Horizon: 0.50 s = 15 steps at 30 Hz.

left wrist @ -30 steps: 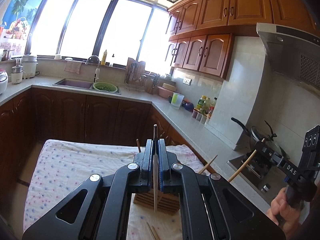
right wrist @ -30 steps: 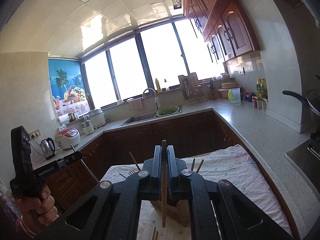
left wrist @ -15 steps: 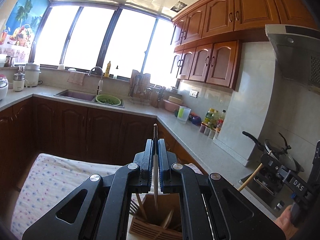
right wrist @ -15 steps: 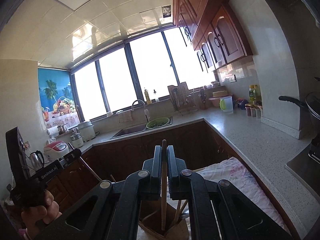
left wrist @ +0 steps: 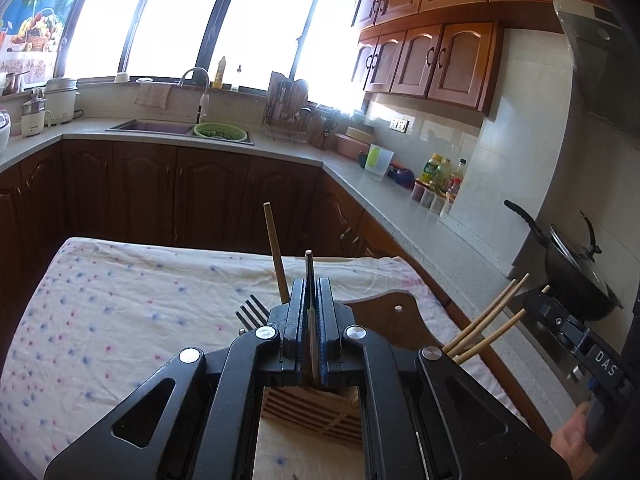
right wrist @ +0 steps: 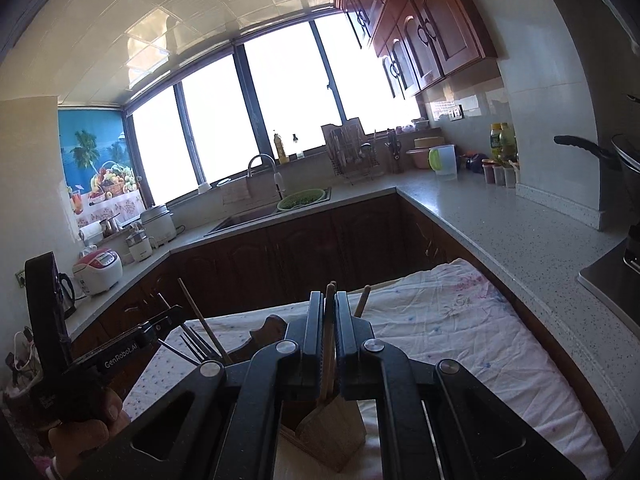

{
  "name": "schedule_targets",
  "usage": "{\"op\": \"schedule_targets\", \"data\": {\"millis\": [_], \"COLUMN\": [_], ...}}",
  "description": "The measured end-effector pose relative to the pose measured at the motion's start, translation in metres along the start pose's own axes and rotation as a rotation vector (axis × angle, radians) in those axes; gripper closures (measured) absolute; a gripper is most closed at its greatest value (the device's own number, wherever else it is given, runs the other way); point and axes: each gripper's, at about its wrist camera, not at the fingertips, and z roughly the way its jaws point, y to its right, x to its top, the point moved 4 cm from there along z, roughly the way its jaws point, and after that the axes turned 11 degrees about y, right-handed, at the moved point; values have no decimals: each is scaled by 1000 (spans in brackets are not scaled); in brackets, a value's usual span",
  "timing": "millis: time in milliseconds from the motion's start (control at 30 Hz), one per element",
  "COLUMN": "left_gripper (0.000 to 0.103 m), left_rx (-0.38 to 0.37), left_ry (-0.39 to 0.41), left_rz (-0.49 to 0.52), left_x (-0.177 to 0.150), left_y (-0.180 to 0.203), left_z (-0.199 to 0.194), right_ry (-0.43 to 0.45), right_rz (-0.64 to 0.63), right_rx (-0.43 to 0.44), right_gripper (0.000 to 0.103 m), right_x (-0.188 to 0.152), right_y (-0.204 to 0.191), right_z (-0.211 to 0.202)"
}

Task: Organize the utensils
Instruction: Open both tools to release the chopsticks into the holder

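Holder (left wrist: 312, 408) on the clothed table (left wrist: 120, 320), under both grippers.
Left gripper (left wrist: 311, 276) is clamped on a thin metal utensil (left wrist: 308, 280); only its view shows "DAS". Right gripper (right wrist: 329, 304) is clamped on a chopstick (right wrist: 328, 344); only its view shows "GenRobot.AI" and the fork (right wrist: 196, 344).

left gripper (right wrist: 168, 316) side, lower left of the right wrist view: "genrobot.ai"
right gripper (left wrist: 538, 300) body, lower right of the left wrist view: "das"
elsewhere: nothing readable
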Motion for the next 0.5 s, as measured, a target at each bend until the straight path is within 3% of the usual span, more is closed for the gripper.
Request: {"op": "schedule_targets", "data": {"millis": [367,500], "left_gripper": [98,98], "left_rx": [11,8], "left_ry": [-17,-26], "left_rz": [6,-8], "left_x": [1,5], "left_y": [0,-2], "left_z": [1,-1], "right_ry": [-47,-49], "right_rz": [21,43], "right_rx": [-4,7], "right_gripper": [97,92], "right_x": [-6,-5], "right_y": [4,5], "right_z": [6,5]}}
